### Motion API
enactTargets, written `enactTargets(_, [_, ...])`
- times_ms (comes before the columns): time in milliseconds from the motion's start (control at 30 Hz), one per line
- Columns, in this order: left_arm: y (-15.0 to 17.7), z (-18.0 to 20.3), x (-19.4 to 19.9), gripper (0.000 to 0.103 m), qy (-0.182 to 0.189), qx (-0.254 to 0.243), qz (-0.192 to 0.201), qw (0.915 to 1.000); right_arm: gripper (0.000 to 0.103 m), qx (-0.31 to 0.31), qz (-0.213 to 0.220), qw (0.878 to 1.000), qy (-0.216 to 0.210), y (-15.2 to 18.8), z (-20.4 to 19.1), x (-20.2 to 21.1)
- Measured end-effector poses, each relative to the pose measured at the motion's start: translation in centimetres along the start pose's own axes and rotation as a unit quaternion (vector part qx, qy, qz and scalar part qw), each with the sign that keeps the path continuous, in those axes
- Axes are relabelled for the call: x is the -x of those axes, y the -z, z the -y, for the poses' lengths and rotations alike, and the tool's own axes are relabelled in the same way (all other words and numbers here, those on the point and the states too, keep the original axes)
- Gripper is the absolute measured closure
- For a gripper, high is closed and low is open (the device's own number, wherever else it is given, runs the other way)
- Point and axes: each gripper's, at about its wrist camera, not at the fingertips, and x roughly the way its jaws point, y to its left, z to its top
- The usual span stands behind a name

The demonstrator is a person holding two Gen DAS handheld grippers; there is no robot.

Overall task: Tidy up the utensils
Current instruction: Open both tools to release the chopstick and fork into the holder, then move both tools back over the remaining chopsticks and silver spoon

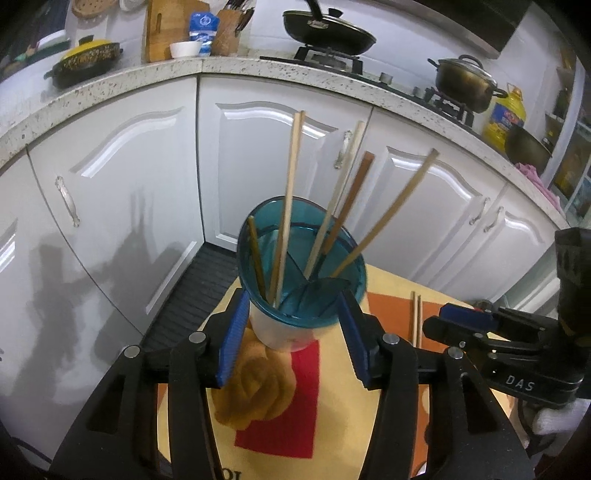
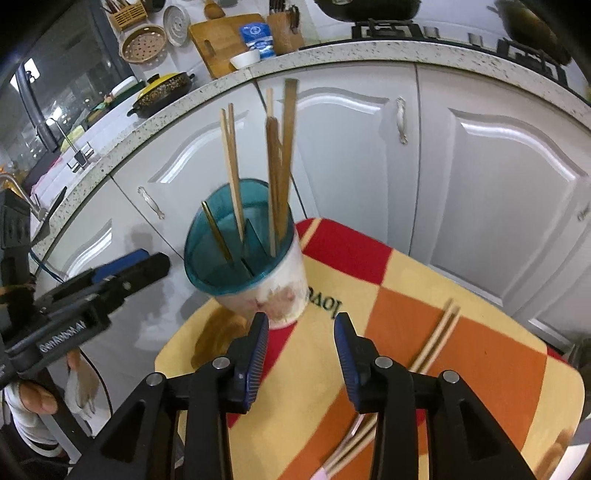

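A white utensil holder with a teal rim [image 1: 301, 266] stands on a checked cloth [image 1: 280, 413] and holds several wooden chopsticks [image 1: 286, 206]. My left gripper [image 1: 293, 332] is open, its blue pads on either side of the holder's base. The holder also shows in the right wrist view [image 2: 255, 258], just beyond my right gripper [image 2: 301, 349], which is open and empty. A loose pair of chopsticks [image 2: 436, 339] lies on the cloth right of the holder; it shows in the left wrist view [image 1: 416, 317] too. More chopsticks [image 2: 354, 443] lie under the right gripper.
The cloth covers a small table [image 2: 554, 373] in front of white kitchen cabinets [image 1: 280, 147]. The counter above carries a wok [image 1: 327, 27], a pot [image 1: 465, 83], a knife block [image 1: 229, 31] and a cutting board [image 2: 221, 44].
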Motion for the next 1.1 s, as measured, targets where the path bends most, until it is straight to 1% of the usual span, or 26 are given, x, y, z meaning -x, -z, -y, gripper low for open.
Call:
enactTargets(200, [1.2, 2.0, 0.7, 0.053, 0.01, -0.022, 0.0, 0.9997, 0.067, -0.02, -0.002, 1.0, 0.012, 2.4, 1.8, 1.3])
enactTargets(367, [2.4, 3.8, 0.5, 0.053, 0.024, -0.04, -0.012, 0.9989, 0.066, -0.035, -0.009, 0.999, 0.026, 4.4, 3.4, 2.3])
enactTargets(700, [4.7, 6.7, -0.7, 0.053, 0.036, -0.071, -0.037, 0.9961, 0.065, -0.065, -0.024, 0.996, 0.057, 8.5, 6.7, 4.0])
enactTargets(833, [5.5, 7.1, -1.6, 0.053, 0.051, -0.069, -0.05, 0.995, 0.064, -0.079, -0.037, 0.994, 0.065, 10.1, 7.9, 4.0])
enactTargets(933, [6.3, 7.2, -2.7, 0.053, 0.06, -0.068, -0.069, 0.9935, 0.063, -0.087, -0.049, 0.993, 0.069, 11.1, 8.6, 3.7])
enactTargets(1100, [7.6, 7.4, -4.4, 0.053, 0.065, -0.071, -0.097, 0.9906, 0.063, -0.107, -0.065, 0.99, 0.058, 11.5, 9.4, 2.2])
